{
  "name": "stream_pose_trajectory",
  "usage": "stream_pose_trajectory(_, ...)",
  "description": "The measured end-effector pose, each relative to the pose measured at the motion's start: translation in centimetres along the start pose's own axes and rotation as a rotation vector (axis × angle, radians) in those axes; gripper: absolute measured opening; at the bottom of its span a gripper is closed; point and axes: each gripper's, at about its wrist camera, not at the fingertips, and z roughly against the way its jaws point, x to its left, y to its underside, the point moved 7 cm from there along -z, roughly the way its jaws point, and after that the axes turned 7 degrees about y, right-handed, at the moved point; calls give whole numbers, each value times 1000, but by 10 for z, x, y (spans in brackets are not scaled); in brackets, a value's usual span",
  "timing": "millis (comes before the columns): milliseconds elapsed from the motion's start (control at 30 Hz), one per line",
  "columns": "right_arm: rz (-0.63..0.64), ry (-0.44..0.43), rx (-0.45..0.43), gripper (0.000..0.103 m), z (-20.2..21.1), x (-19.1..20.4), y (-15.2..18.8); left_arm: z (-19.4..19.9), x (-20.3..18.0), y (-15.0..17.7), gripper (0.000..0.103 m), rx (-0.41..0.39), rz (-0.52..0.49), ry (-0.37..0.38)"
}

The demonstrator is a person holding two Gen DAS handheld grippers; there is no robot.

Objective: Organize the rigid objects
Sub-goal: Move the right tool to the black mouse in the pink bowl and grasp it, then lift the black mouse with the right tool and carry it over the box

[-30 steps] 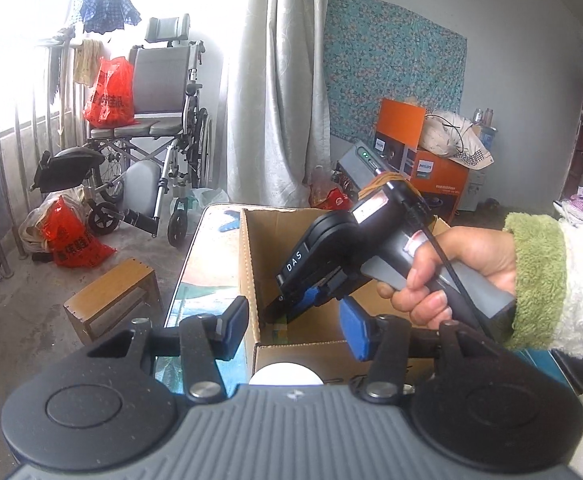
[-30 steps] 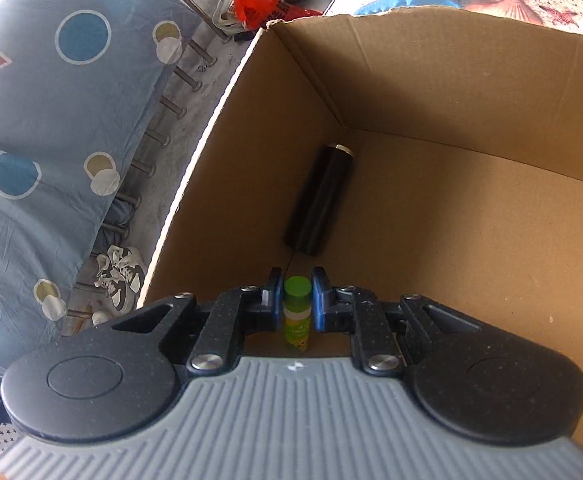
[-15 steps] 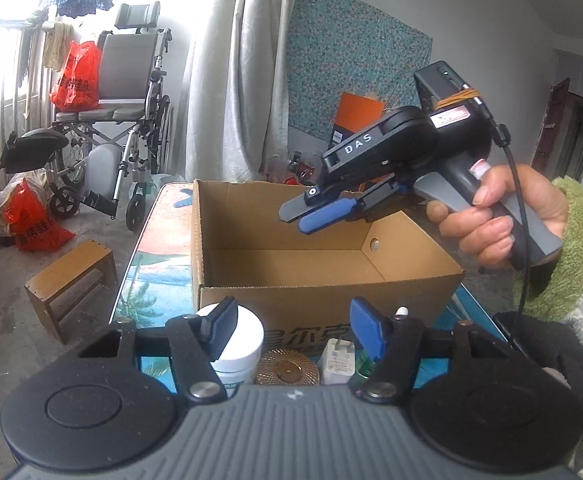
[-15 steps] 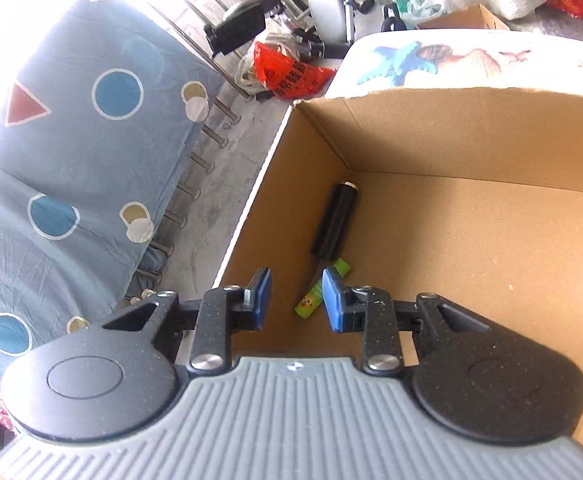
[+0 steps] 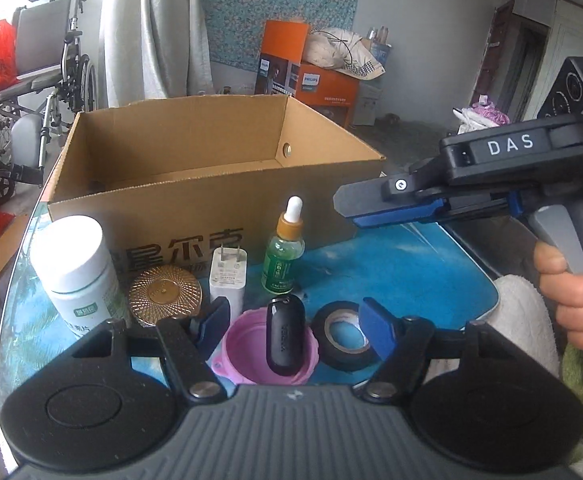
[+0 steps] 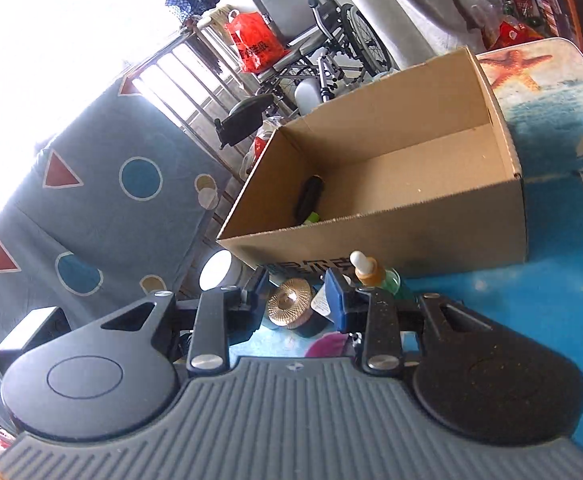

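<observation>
The left gripper (image 5: 291, 322), just opened wider, hangs empty over the key fob (image 5: 285, 336) at 6 o'clock. The right gripper (image 6: 297, 294), jaws also just parting, holds nothing; the box (image 6: 411, 236) lies at 12.

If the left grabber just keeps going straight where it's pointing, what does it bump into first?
Probably the black key fob, lying across the pink cup. It sits right between the left gripper's open fingers, which have just been opening. Depth is hard to judge, so the cup's rim might touch first.

Right gripper (image 6: 297, 294) jaws just opening, empty; cardboard box (image 6: 431, 232) beyond holds black cylinder (image 6: 309, 196), probably green tube (image 6: 314, 217).
</observation>
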Motion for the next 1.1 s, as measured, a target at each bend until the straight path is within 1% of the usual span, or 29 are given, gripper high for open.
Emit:
stream_pose_trajectory(67,-1,51,-6,31,-11,-9,20,-13,-4,6,61,31,-26,-25)
stream_pose_trajectory(133,7,79,-5,31,-24,-13,34,-21,-5,10,49,47,-50,-59)
stream_pose_trajectory(200,10,86,5,31,-37,-15,43,-28,-6,12,44,62,-66,-83)
stream_pose_trajectory(300,11,81,32,31,-59,-13,49,-35,-3,15,39,85,-52,-75)
stream_pose_trajectory(433,4,76,69,31,-83,-17,56,-41,1,15,38,108,-39,-84)
stream_pose_trajectory(833,-26,48,106,30,-107,-27,57,-56,8,21,38,165,-31,-75)
stream_pose_trajectory(900,-37,42,117,28,-110,-29,59,-58,9,19,37,164,-26,-71)
stream_pose_trajectory(967,-64,16,123,24,-112,-32,61,-59,9,18,34,166,-26,-71)
stream_pose_trajectory(1067,-54,14,109,18,-110,-30,61,-62,9,17,33,156,-32,-74)
stream_pose_trajectory(1100,-48,14,102,17,-109,-29,60,-64,9,16,32,152,-35,-77)
